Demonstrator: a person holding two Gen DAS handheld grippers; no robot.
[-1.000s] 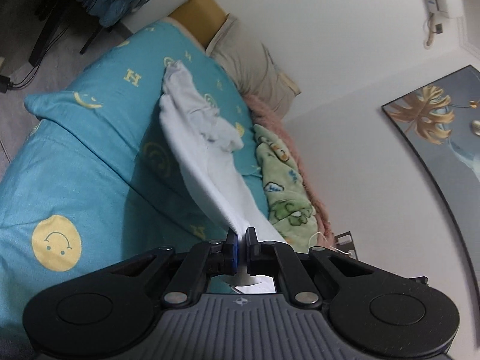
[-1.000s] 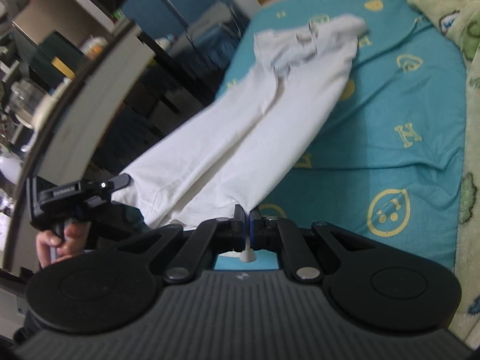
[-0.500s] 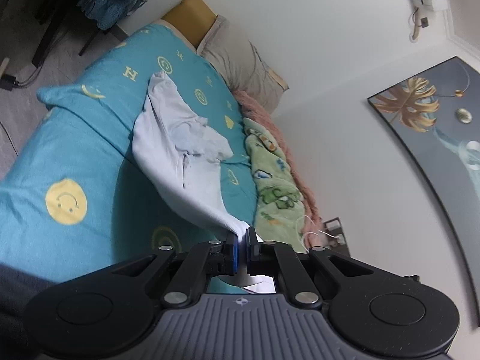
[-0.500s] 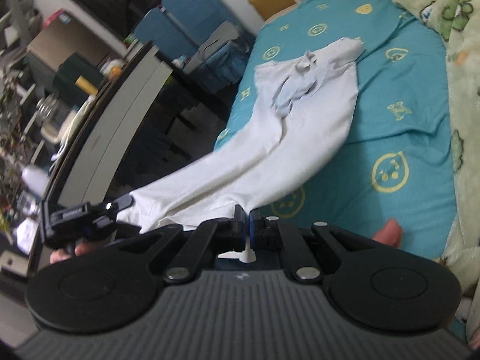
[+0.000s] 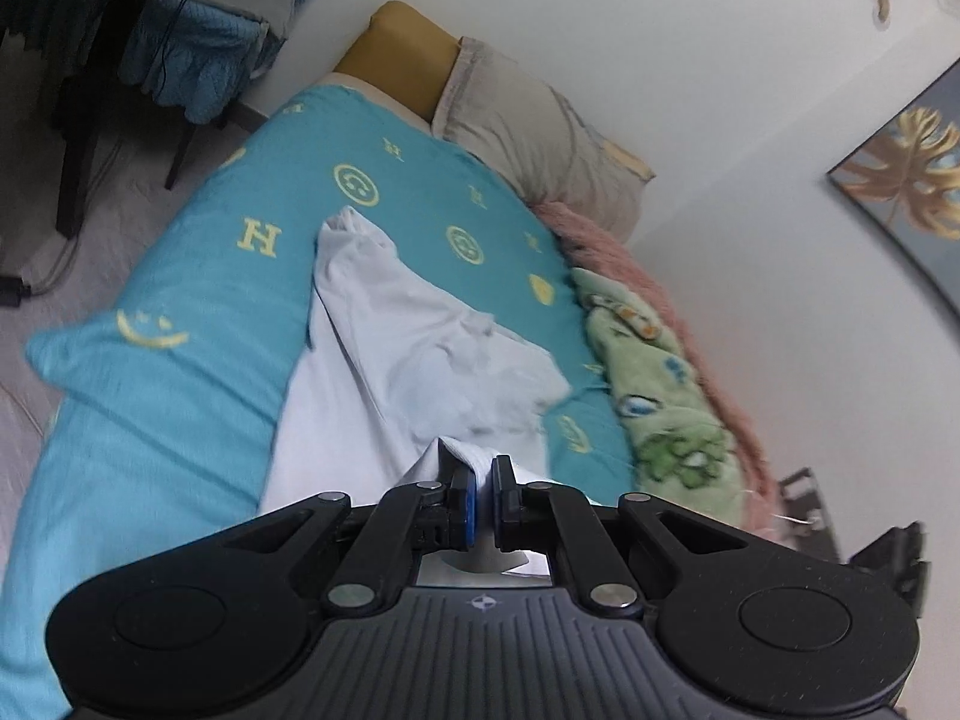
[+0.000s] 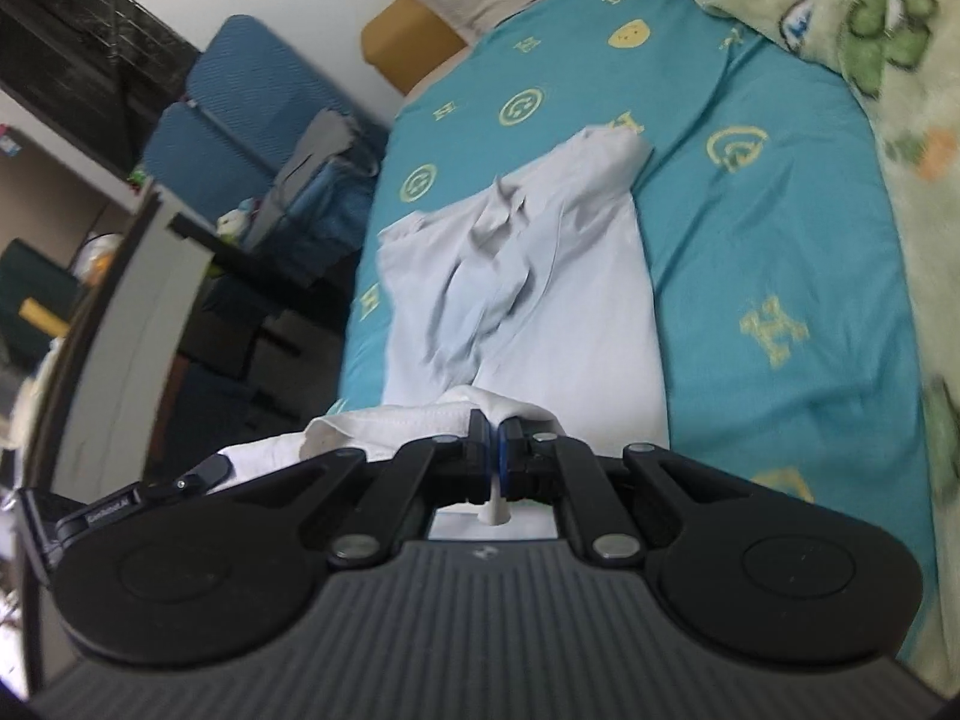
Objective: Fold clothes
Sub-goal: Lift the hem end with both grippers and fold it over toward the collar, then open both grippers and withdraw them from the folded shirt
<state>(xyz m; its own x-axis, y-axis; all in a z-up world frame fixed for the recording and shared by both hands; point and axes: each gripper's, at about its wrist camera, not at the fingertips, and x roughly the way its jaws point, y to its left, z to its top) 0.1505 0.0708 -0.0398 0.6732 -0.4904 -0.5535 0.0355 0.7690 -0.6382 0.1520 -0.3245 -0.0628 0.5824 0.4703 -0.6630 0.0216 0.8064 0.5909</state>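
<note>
Teal bedding (image 5: 150, 420) covers the bed, where white trousers (image 5: 420, 360) lie lengthwise, waistband toward the pillow (image 5: 540, 144). Left gripper (image 5: 483, 495) and right gripper (image 6: 497, 453) each have their jaws clenched on a leg hem at the near end.

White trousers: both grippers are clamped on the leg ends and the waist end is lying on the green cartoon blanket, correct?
Not quite. Both the left gripper and right gripper are shut on the white trousers, but the waist end lies on the teal sheet, not the green blanket, which sits apart along the wall side. The right wrist view shows this.
</note>
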